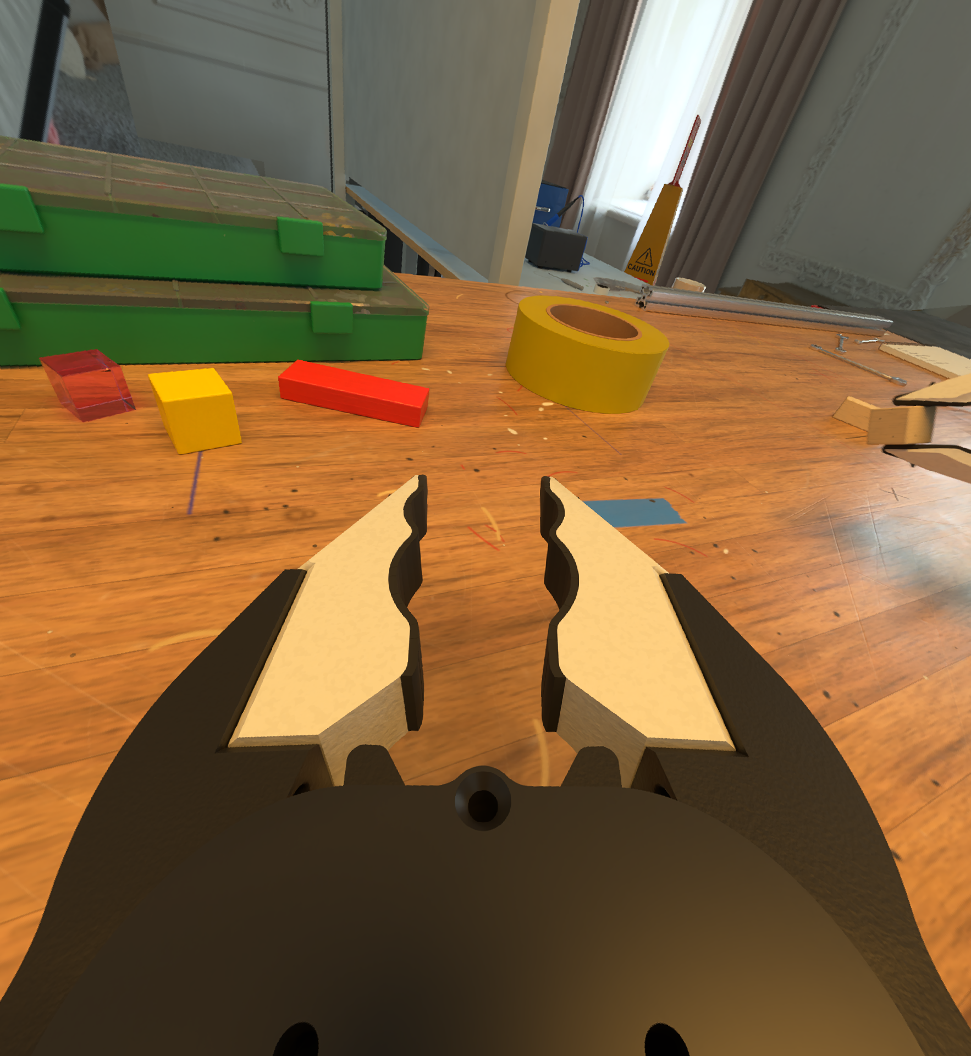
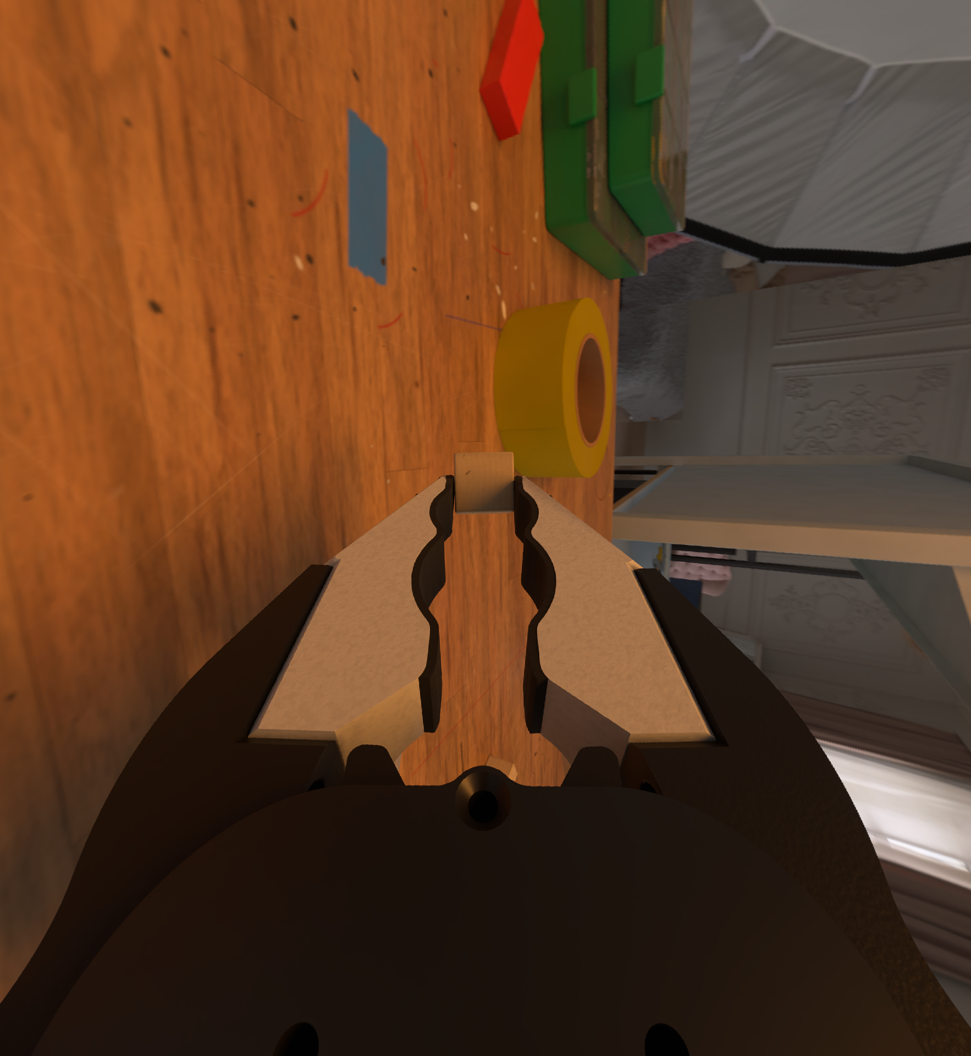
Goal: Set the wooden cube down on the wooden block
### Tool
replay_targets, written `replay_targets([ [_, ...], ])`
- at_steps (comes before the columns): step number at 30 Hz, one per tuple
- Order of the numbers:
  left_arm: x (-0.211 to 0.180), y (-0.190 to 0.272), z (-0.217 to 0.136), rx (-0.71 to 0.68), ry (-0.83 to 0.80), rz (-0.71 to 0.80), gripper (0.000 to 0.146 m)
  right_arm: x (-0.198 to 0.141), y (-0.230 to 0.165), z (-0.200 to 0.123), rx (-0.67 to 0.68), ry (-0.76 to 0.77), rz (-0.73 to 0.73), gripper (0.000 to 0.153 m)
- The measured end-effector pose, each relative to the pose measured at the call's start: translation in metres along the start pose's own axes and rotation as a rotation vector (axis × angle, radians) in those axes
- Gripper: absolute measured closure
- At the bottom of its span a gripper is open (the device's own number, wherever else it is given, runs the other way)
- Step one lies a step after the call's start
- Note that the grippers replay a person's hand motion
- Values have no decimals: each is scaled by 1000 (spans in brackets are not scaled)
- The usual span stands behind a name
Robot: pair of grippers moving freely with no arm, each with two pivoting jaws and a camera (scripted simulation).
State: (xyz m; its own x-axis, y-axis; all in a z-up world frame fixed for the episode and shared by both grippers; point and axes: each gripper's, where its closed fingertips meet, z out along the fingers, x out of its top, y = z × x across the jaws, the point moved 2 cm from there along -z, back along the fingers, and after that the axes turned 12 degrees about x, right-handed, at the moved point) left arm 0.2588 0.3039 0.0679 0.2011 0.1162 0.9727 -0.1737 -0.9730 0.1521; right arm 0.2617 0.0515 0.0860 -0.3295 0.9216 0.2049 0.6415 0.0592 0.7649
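Jaws: right gripper clamped on wooden cube at the fingertips, just beside the yellow tape roll. Left gripper spread, empty, over the table. Wooden block: can't tell.

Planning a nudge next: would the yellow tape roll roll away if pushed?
Probably not: the yellow tape roll lies flat on the table, hole upward, so it would likely slide. Its wide, low shape looks unlikely to tip. Weight cannot be told.
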Motion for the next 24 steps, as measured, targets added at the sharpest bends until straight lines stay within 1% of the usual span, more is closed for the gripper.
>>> replay_targets([
  [6,0,1,0,6,-1,13,107,2,-10,-21,124,-10,6,132],
  [13,-1,2,0,9,-2,18,107,4,-15,-33,219,8,28,132],
  [20,-1,1,0,7,-4,12,107,18,-19,-46,244,65,52,132],
  [24,-1,2,0,6,-1,13,107,17,-18,-53,257,66,64,132],
])
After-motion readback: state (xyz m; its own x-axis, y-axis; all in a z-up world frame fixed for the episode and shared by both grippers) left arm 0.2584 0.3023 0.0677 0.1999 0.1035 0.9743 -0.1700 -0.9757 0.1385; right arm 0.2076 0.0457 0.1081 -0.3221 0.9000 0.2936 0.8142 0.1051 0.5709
